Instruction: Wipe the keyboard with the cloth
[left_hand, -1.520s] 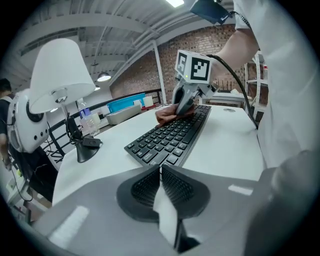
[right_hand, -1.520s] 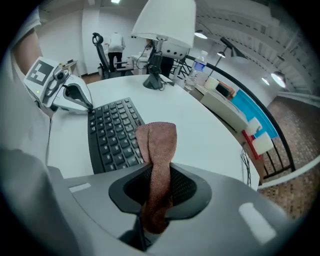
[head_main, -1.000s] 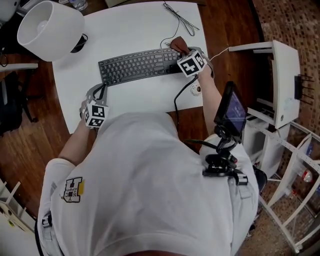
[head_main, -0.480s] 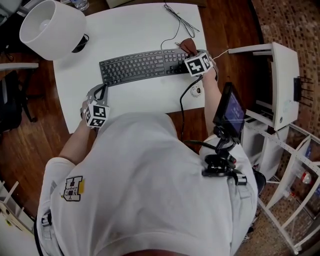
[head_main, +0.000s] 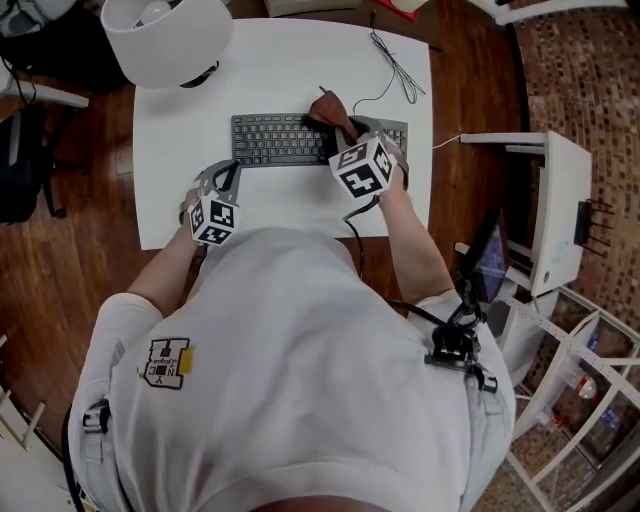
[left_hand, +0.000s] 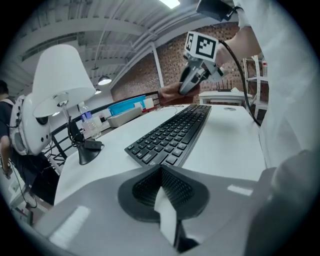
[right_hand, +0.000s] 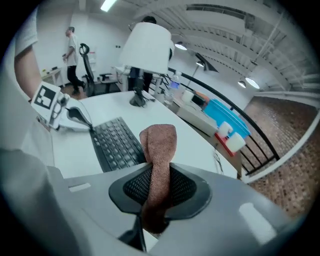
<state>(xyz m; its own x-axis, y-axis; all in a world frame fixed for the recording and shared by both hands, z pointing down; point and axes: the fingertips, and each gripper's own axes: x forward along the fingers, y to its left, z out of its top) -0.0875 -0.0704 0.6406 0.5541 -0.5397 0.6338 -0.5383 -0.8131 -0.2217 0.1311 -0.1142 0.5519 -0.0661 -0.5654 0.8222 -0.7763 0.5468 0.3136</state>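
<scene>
Head view first: the right tool is clamped on the reddish-brown cloth, which pokes out past its tip over the middle-right of the black keyboard. The left tool is parked just short of the keyboard's left end, over the white worktop. From the left tool's view, its jaws are pinched together with nothing in them and the keyboard runs away right in front. The right tool hangs over the far end with the cloth looking clear of the keys, and you can't judge that gap from overhead. The right tool's view shows the cloth squeezed between the pads, a loose flap standing up ahead, keys below and to its left. My take: come lower so the flap drags flat, go light and use long strokes. Let the left tool pin the keyboard if it slides.
</scene>
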